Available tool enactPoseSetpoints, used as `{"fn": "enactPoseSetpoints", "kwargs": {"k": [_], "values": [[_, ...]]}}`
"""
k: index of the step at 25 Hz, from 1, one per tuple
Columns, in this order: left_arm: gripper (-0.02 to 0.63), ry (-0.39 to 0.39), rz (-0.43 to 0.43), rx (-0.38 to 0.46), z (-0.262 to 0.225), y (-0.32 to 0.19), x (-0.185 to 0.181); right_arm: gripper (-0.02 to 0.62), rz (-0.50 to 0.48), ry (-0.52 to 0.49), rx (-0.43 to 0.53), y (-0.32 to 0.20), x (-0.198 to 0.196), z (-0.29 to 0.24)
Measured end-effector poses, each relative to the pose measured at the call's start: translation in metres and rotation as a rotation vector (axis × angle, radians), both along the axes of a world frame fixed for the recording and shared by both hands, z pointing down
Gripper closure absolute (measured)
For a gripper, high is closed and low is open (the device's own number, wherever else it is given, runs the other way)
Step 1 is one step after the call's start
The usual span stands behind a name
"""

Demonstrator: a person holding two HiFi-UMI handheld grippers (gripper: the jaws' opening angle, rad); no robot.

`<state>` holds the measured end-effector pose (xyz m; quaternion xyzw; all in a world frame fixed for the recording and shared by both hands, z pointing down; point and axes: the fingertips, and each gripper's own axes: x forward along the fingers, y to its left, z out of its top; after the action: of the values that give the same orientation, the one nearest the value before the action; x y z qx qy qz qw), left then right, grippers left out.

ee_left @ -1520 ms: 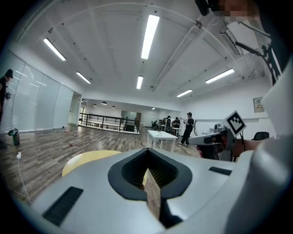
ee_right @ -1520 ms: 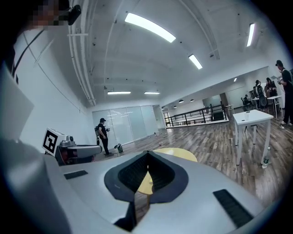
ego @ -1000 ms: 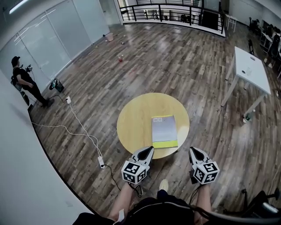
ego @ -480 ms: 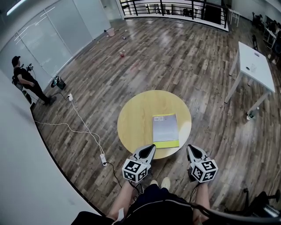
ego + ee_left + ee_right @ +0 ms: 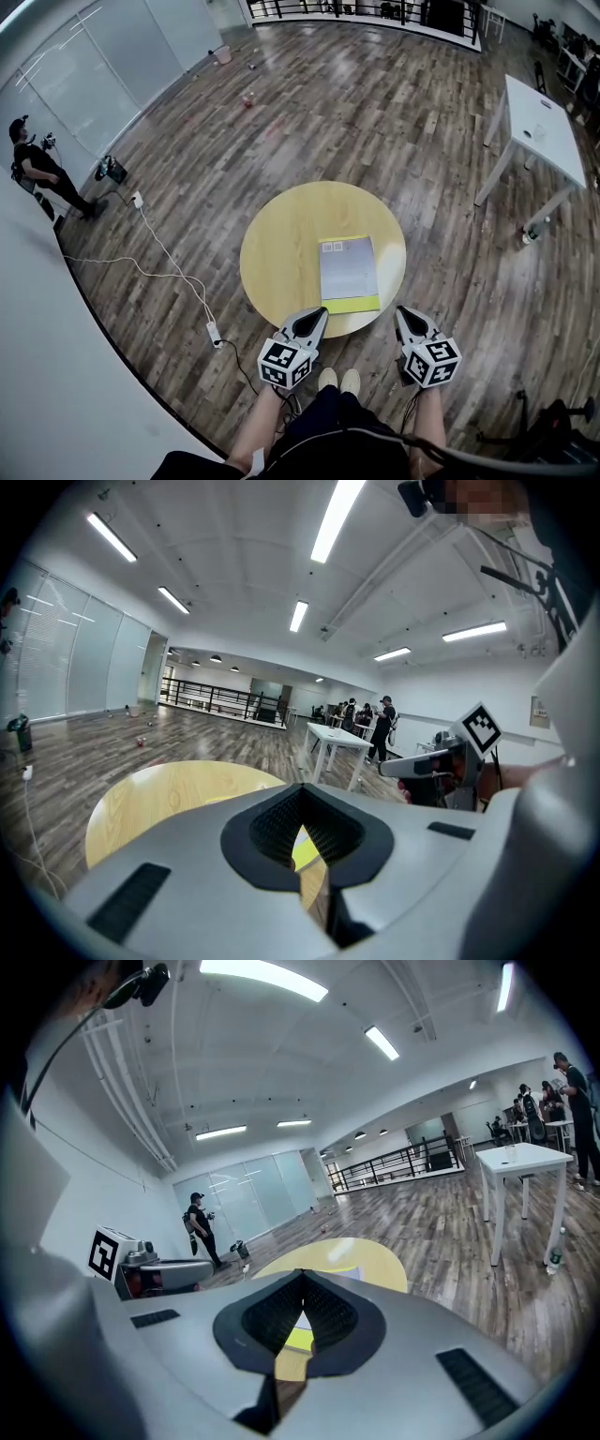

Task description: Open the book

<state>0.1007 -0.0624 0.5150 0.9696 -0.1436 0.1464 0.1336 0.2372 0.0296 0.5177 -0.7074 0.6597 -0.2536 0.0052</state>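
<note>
Book (image 5: 349, 272) closed, flat on round yellow desk (image 5: 281, 244), right of centre and near the edge closest to the person; grey cover up, yellow-green strip along its near edge. Left gripper (image 5: 319, 313): jaws together at the tips, holding nothing, touching nothing; in the head view its tip overlaps the desk's near rim just left of the book's near corner. Through the small gap behind the shut tips, the left gripper view shows only a sliver of yellow-green cover and desk top. Right gripper (image 5: 403, 311): jaws likewise together and empty, tip just off the desk's rim to the right of the book; its own view shows the same sliver. Both grippers apart from the book. Against the frame a second ago: book unmoved on the desk and not opened, both pairs of jaws shut as before, grippers in much the same spots by the near rim; both of the person's shoes (image 5: 337, 380) now show below the rim, where one showed then. Further out: wood floor, a cable (image 5: 169, 262) trailing left, a white table (image 5: 539, 127) at right, a person (image 5: 33, 169) by the glass wall.
</note>
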Motion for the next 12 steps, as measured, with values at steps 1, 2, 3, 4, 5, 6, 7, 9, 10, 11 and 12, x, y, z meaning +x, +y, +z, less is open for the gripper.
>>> {"fn": "enactPoseSetpoints", "kwargs": {"k": [1,2,3,4,5,6,7,9,10,11,12], "values": [[0.607,-0.008,-0.002,-0.010,0.006,-0.001,-0.002,0.592,-0.002,-0.005,-0.009,-0.002,-0.002,0.005],[0.607,-0.016,-0.006,-0.021,0.012,-0.003,-0.004,0.592,-0.004,-0.008,-0.020,-0.004,-0.003,0.010],[0.607,-0.025,-0.009,-0.032,0.019,-0.004,-0.006,0.592,-0.005,-0.011,-0.031,-0.005,-0.004,0.016],[0.607,-0.035,-0.013,-0.041,0.027,-0.004,-0.008,0.592,-0.007,-0.015,-0.042,-0.007,-0.005,0.023],[0.607,-0.045,-0.016,-0.050,0.035,-0.005,-0.010,0.592,-0.009,-0.022,-0.054,-0.008,-0.005,0.030],[0.607,-0.056,-0.019,-0.059,0.043,-0.005,-0.012,0.592,-0.011,-0.030,-0.065,-0.010,-0.006,0.038],[0.607,-0.065,-0.022,-0.068,0.051,-0.006,-0.015,0.592,-0.012,-0.040,-0.075,-0.011,-0.007,0.045],[0.607,-0.085,-0.027,-0.091,0.067,-0.006,-0.020,0.592,-0.012,-0.060,-0.096,-0.012,-0.009,0.060],[0.607,-0.096,-0.025,-0.104,0.075,-0.004,-0.022,0.592,-0.011,-0.069,-0.108,-0.011,-0.011,0.068],[0.607,-0.109,-0.020,-0.116,0.084,-0.002,-0.025,0.592,-0.009,-0.079,-0.120,-0.009,-0.013,0.076],[0.607,-0.121,-0.014,-0.127,0.092,0.000,-0.027,0.592,-0.008,-0.087,-0.132,-0.007,-0.016,0.084]]}}
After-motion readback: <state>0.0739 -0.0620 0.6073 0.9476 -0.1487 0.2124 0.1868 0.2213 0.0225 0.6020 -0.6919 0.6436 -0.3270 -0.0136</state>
